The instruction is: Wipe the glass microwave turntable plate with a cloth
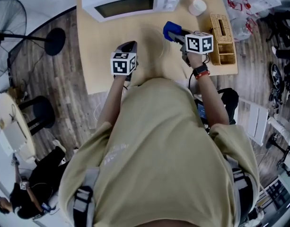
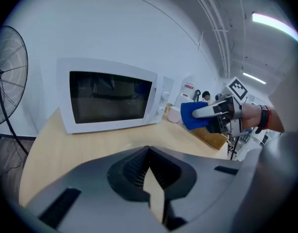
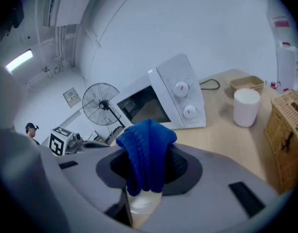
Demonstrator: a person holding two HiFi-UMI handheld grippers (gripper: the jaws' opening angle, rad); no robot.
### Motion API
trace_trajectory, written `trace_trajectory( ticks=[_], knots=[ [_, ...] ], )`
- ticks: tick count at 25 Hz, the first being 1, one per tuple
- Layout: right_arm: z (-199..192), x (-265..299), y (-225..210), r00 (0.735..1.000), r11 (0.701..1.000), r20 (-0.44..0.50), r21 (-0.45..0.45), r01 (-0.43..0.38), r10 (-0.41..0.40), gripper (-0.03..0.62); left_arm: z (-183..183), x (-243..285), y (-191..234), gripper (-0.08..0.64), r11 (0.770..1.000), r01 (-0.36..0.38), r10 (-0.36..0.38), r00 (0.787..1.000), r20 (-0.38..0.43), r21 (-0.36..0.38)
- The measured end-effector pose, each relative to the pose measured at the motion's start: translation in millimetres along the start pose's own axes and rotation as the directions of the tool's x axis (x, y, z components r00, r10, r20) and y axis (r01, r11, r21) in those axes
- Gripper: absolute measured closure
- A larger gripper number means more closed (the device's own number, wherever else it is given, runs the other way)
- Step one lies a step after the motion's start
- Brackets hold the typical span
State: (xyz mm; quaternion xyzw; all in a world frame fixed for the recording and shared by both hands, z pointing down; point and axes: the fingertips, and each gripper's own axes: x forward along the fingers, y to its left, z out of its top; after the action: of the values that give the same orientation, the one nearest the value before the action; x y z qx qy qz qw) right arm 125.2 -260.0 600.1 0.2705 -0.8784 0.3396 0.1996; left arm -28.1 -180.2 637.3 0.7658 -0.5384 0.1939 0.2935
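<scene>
Nearest, the left gripper hangs over the table with its jaws pressed together on nothing, while the right gripper pinches a folded blue cloth, whose bunched top stands up above the jaws. Between the two, flat on the wood, there is a faint round glassy patch that I take to be the turntable plate (its outline is barely readable, so this is a judgement). It lies just left of the cloth and below it, with the left gripper at or near its left edge. The wiping looks about to begin. To do it well, the cloth should come down flat on the glass and sweep in overlapping arcs, with the left gripper pressing the rim so the plate cannot slide. Farther off stands the white microwave, door closed, and at far right a white cup and a wicker basket.
</scene>
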Motion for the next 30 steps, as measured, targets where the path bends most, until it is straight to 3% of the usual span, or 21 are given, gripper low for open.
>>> trace_trajectory(
  ticks=[6, 14, 21, 24, 30],
  knots=[
    [76, -25, 32, 0.975, 0.996, 0.222, -0.089, -0.004, 0.023, 0.448, 82, -21, 2, 0.548, 0.999, -0.035, 0.030, 0.983, 0.183, 0.027],
    [158, -32, 69, 0.913, 0.975, 0.408, -0.206, 0.078, 0.013, 0.448, 187, -70, 20, 0.548, 0.988, -0.146, 0.109, 0.900, 0.421, 0.056],
    [207, -36, 97, 0.845, 0.964, 0.534, -0.241, 0.115, 0.033, 0.450, 235, -103, 36, 0.548, 0.969, -0.245, 0.193, 0.817, 0.544, 0.024],
    [221, -41, 103, 0.832, 0.949, 0.554, -0.273, 0.159, 0.020, 0.453, 252, -114, 39, 0.548, 0.960, -0.280, 0.214, 0.784, 0.582, 0.025],
    [229, -45, 101, 0.835, 0.927, 0.549, -0.292, 0.237, -0.040, 0.454, 266, -118, 39, 0.548, 0.948, -0.315, 0.224, 0.776, 0.590, 0.054]
  ],
)
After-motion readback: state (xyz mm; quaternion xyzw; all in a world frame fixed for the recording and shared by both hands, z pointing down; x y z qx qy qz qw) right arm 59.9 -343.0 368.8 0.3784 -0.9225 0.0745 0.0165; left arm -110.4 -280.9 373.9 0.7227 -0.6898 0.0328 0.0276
